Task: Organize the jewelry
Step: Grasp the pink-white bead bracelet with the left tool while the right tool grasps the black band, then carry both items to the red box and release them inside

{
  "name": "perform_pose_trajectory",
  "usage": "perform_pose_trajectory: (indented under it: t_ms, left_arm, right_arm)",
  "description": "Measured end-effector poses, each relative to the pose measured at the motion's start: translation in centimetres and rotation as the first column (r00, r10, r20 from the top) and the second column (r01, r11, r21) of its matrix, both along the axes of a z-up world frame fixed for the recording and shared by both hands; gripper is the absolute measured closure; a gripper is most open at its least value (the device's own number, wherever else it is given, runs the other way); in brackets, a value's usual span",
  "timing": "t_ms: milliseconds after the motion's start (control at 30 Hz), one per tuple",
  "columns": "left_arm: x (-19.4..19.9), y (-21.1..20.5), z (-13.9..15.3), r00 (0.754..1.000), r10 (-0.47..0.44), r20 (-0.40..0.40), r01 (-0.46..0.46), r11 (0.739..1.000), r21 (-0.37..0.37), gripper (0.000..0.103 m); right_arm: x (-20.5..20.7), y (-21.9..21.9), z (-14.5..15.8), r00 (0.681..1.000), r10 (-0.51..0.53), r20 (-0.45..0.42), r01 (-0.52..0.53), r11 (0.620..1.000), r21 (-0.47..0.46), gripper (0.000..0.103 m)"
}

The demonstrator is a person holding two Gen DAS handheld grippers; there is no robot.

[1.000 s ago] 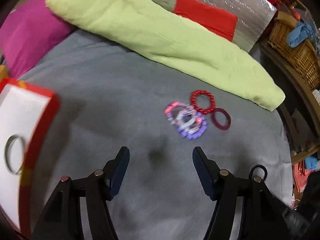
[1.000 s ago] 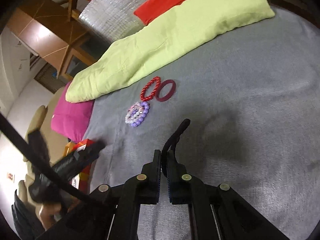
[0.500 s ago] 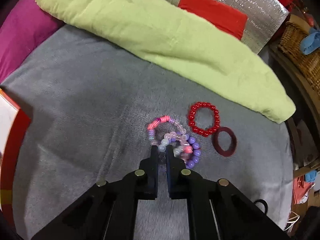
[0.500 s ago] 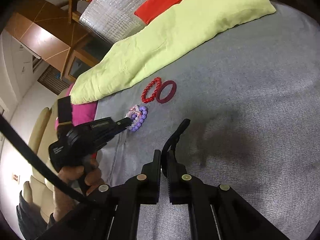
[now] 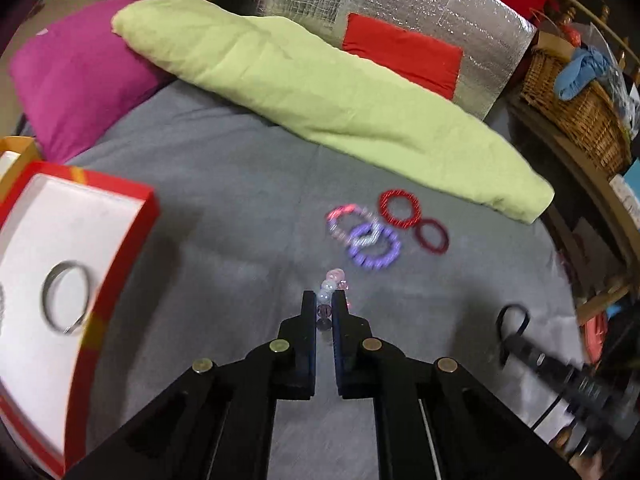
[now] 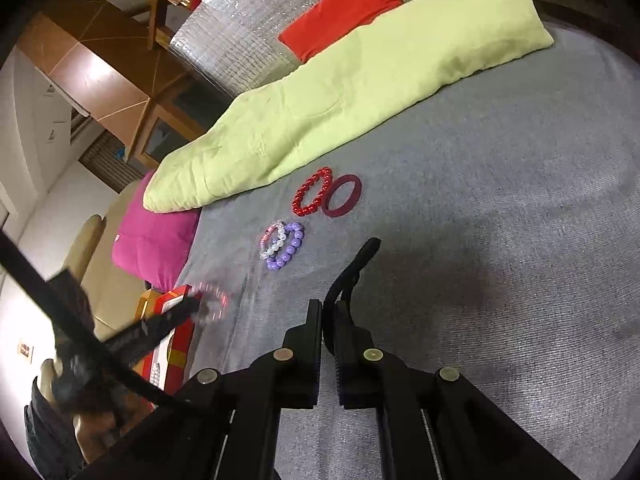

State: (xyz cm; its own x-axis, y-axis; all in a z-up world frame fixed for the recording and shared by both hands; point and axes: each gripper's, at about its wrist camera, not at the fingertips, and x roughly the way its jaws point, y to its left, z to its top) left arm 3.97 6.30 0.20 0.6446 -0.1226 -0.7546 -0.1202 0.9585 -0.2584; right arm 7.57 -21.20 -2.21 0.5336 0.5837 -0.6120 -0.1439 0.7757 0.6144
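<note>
My left gripper [image 5: 324,307] is shut on a pale pink and white bead bracelet [image 5: 331,285], held just above the grey bedcover. In the right wrist view the same gripper [image 6: 192,305] is blurred beside the red box [image 6: 176,294]. A purple bead bracelet [image 5: 374,246], a thin pink one [image 5: 343,216], a red bead bracelet [image 5: 400,208] and a dark red bangle [image 5: 431,236] lie further out. The red box [image 5: 148,208] with white lining holds a silver bangle [image 5: 66,296]. My right gripper [image 6: 328,308] is shut on a black loop [image 6: 354,268].
A long green pillow [image 5: 320,92] and a magenta cushion [image 5: 76,80] lie along the far side of the bed. Behind them stands a silver foil bag [image 5: 420,4] with a red patch. A wicker basket [image 5: 576,108] sits on a shelf at the right.
My left gripper shut on the pale bead bracelet in the pile, then lifted it and drew back toward the box. My right gripper has stayed put with the black loop.
</note>
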Motion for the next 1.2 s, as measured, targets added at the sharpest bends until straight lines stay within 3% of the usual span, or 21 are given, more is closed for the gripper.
perform_pose_trajectory:
  t_ms: [300,800,1200]
  left_arm:
    - [-1.0,-1.7,-0.1,1.000,-0.007,0.025,0.004,0.991,0.137,0.096]
    - [-0.5,-2.0,-0.1,0.999,0.013,0.035,-0.018,0.987,0.159,0.095]
    - [-0.9,-1.4,0.0,0.998,0.035,0.048,-0.043,0.982,0.183,0.095]
  right_arm:
    - [-0.8,0.7,0.4,0.999,0.007,0.034,-0.005,0.998,-0.063,0.097]
    - [-0.9,1.9,0.7,0.998,0.039,0.054,-0.032,0.990,-0.137,0.097]
    - [-2.0,2.8,2.6,0.993,0.056,0.105,-0.034,0.979,-0.202,0.097]
